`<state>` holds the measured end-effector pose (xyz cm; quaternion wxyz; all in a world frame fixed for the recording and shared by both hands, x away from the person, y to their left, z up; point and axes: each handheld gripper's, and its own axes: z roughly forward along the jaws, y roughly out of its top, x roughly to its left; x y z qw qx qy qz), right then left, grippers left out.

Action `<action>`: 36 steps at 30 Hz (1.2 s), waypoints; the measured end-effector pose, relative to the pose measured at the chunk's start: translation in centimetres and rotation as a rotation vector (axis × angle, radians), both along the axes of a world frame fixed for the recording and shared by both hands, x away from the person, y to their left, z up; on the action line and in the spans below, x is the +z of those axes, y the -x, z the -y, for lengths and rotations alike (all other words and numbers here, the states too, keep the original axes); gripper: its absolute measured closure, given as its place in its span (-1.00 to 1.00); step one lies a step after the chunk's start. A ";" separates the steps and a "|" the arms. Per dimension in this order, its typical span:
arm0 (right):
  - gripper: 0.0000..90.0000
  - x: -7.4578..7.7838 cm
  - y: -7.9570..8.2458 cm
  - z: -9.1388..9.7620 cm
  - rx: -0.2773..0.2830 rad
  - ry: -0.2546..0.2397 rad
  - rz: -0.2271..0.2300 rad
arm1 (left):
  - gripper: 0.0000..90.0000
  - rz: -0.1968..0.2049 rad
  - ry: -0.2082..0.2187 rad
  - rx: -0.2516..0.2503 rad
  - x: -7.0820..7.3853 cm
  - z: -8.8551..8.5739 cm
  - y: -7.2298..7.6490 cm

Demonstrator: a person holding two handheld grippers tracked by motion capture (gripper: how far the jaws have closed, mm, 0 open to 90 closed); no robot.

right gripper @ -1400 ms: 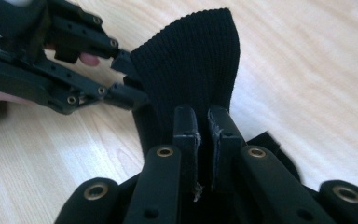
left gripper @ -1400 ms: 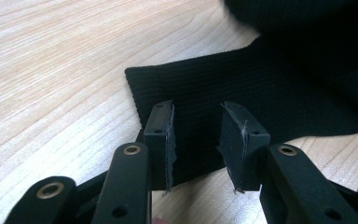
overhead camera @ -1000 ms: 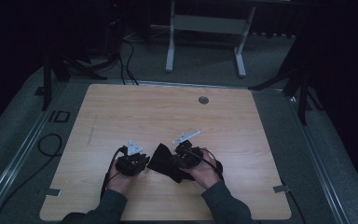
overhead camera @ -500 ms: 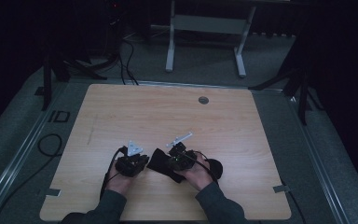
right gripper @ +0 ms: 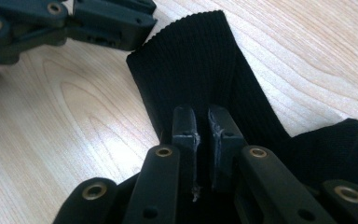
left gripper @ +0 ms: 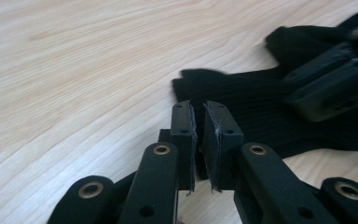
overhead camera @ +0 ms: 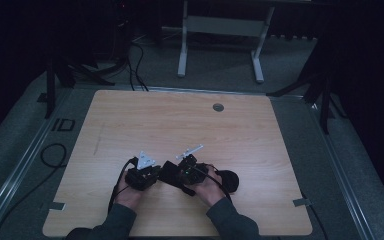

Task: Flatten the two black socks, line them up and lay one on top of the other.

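**Ana:** Where the wooden table [overhead camera: 180, 130] meets the person's side, what lies on it?

**Ben:** A black ribbed sock [right gripper: 191, 70] lies flat near that edge, well apart from the small round grommet [overhead camera: 218, 107] at the far side. Its cuffed end points toward the left gripper [overhead camera: 152, 175].

**Ana:** And the hands?

**Ben:** The left hand [overhead camera: 127, 195] and the right hand [overhead camera: 207, 190] sit just beside the sock, one at each end.

**Ana:** How do the tongs stand?

**Ben:** The right gripper [overhead camera: 172, 172] rests over the sock; in the right gripper view its jaws are nearly together with the dark fabric in the slit between them, pinching it. The left gripper's jaws are also nearly together at the sock's edge, with a thin gap; whether cloth sits inside, I cannot tell.

**Ana:** Smaller things?

**Ben:** A grey three-cornered plate [overhead camera: 145, 161] tops the left gripper, on the grommet side of the sock.
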<state>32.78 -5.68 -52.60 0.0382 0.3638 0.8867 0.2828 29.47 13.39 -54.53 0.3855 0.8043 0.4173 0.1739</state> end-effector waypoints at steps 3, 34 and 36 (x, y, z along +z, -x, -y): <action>0.84 0.0 0.0 -0.1 -0.002 0.000 0.000 | 0.84 0.002 -0.012 -0.022 -0.2 0.5 0.0; 0.34 3.6 -1.4 6.4 -0.136 -0.111 0.103 | 0.86 -0.019 -0.046 -0.039 -1.1 1.2 -0.8; 0.36 3.4 -1.8 7.7 -0.171 -0.102 0.107 | 0.86 -0.019 -0.047 -0.038 -1.1 1.2 -0.8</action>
